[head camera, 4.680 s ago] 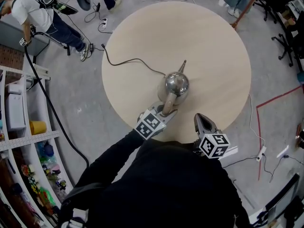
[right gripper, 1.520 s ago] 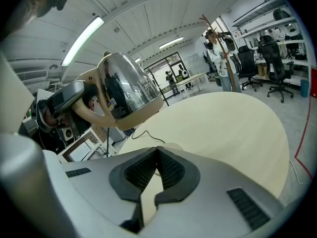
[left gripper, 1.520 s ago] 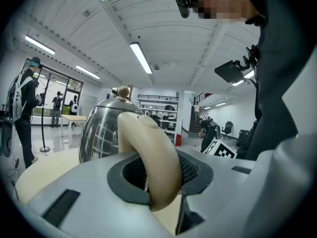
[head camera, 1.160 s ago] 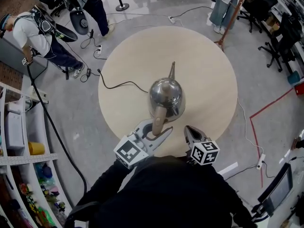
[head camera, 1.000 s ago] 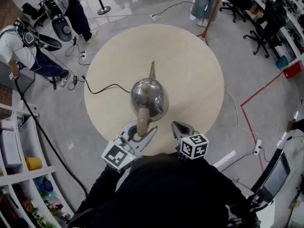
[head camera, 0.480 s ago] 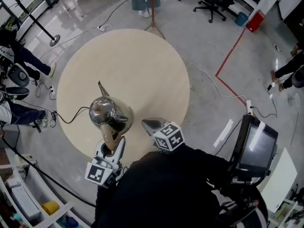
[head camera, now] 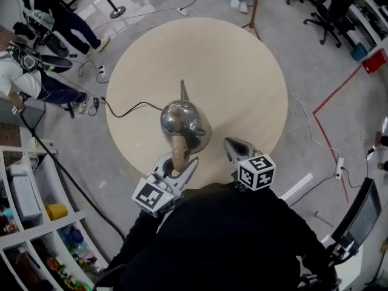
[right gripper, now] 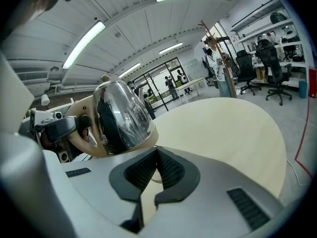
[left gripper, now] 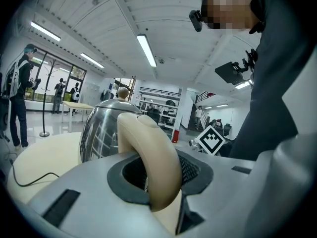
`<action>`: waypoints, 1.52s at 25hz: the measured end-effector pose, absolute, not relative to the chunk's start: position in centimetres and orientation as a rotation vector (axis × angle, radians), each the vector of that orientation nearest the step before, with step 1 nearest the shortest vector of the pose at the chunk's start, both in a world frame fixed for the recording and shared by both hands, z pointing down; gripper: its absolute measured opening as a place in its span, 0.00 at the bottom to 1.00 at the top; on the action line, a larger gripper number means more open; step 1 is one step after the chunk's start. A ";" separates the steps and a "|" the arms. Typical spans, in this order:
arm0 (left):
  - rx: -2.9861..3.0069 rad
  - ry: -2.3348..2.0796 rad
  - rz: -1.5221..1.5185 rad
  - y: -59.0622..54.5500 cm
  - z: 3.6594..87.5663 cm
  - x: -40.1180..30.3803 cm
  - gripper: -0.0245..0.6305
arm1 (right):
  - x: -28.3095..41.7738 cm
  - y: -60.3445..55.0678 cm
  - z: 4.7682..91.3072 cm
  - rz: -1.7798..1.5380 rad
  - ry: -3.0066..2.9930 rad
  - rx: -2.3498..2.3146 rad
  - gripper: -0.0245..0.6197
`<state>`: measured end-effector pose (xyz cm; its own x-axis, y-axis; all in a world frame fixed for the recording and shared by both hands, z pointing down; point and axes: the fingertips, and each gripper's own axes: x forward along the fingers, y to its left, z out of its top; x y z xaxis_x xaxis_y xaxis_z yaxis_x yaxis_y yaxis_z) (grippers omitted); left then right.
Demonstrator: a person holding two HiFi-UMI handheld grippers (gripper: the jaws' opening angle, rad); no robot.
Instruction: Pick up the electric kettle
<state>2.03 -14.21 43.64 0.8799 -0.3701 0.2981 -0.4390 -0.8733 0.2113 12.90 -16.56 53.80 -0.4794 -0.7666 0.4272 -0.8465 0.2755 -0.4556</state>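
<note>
Spotted the electric kettle (head camera: 185, 125) just below centre of the head view, over the near part of the round wooden surface (head camera: 242, 65). Had the left claw (head camera: 180, 167) clamped on its beige handle (head camera: 177, 150). Found the right claw (head camera: 233, 147) lower right of the kettle, jaws together, empty, apart from it.

No words, brands or numbers can be read. A small sticker (right gripper: 102, 139) low on the kettle (right gripper: 121, 115) carries print too small to make out. The left cube (head camera: 151, 197) and right cube (head camera: 257, 172) bear black-and-white square marker patterns, not letters.
</note>
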 end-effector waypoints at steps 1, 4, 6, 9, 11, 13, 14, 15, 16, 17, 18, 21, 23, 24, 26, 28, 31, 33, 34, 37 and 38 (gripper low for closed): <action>2.786 -0.596 0.347 -14.5 43.8 2.7 0.22 | 13.8 -16.7 53.9 0.979 -2.398 1.560 0.05; 2.836 -0.572 0.292 -16.2 44.1 1.5 0.22 | 13.2 -18.3 54.2 0.976 -2.374 1.617 0.05; 2.821 -0.606 0.274 -17.0 44.1 -0.6 0.22 | 12.3 -19.6 54.2 0.971 -2.374 1.627 0.05; 2.798 -0.651 0.265 -17.5 43.8 -2.8 0.22 | 12.9 -21.1 53.5 0.952 -2.365 1.674 0.05; 2.804 -0.665 0.262 -17.6 43.4 -3.6 0.22 | 13.6 -21.8 53.0 0.942 -2.363 1.707 0.05; 2.808 -0.674 0.247 -17.7 42.8 -4.2 0.22 | 14.2 -22.2 52.6 0.935 -2.364 1.730 0.05; 2.814 -0.674 0.241 -17.7 42.6 -4.4 0.22 | 14.3 -22.4 52.4 0.935 -2.364 1.738 0.05; 2.822 -0.675 0.238 -17.8 42.4 -4.7 0.22 | 14.4 -22.5 52.4 0.937 -2.364 1.742 0.05; 2.830 -0.676 0.240 -17.8 42.3 -4.9 0.22 | 14.3 -22.5 52.4 0.940 -2.365 1.743 0.05; 2.839 -0.677 0.247 -17.9 42.2 -5.0 0.22 | 14.2 -22.5 52.4 0.945 -2.366 1.742 0.05; 2.846 -0.680 0.257 -18.0 42.2 -5.0 0.22 | 14.1 -22.5 52.4 0.949 -2.368 1.739 0.05; 2.854 -0.695 0.273 -18.3 42.2 -4.5 0.22 | 14.1 -22.5 52.5 0.955 -2.375 1.729 0.05; 2.852 -0.698 0.267 -18.5 42.3 -4.3 0.22 | 13.9 -22.6 52.4 0.954 -2.382 1.721 0.05; 2.849 -0.698 0.262 -18.6 42.4 -4.3 0.22 | 13.7 -22.6 52.3 0.953 -2.386 1.717 0.05; 2.846 -0.698 0.256 -18.6 42.6 -4.3 0.22 | 13.5 -22.6 52.1 0.954 -2.397 1.715 0.05; 2.841 -0.702 0.253 -18.6 42.8 -4.4 0.22 | 13.4 -22.7 51.9 0.954 -2.405 1.717 0.05; 2.826 -0.723 0.244 -19.2 43.0 -4.9 0.22 | 13.1 -23.0 51.5 0.932 -2.408 1.715 0.05; 2.820 -0.745 0.233 -19.8 43.0 -5.4 0.22 | 12.8 -23.5 51.2 0.900 -2.405 1.716 0.05; 2.817 -0.753 0.230 -20.0 43.0 -5.7 0.22 | 12.7 -23.7 51.0 0.874 -2.404 1.719 0.05; 2.808 -0.762 0.239 -20.2 43.3 -5.9 0.22 | 12.7 -24.0 50.1 0.749 -2.405 1.731 0.05; 2.806 -0.763 0.243 -20.3 43.3 -6.0 0.22 | 12.7 -24.0 49.8 0.704 -2.408 1.733 0.05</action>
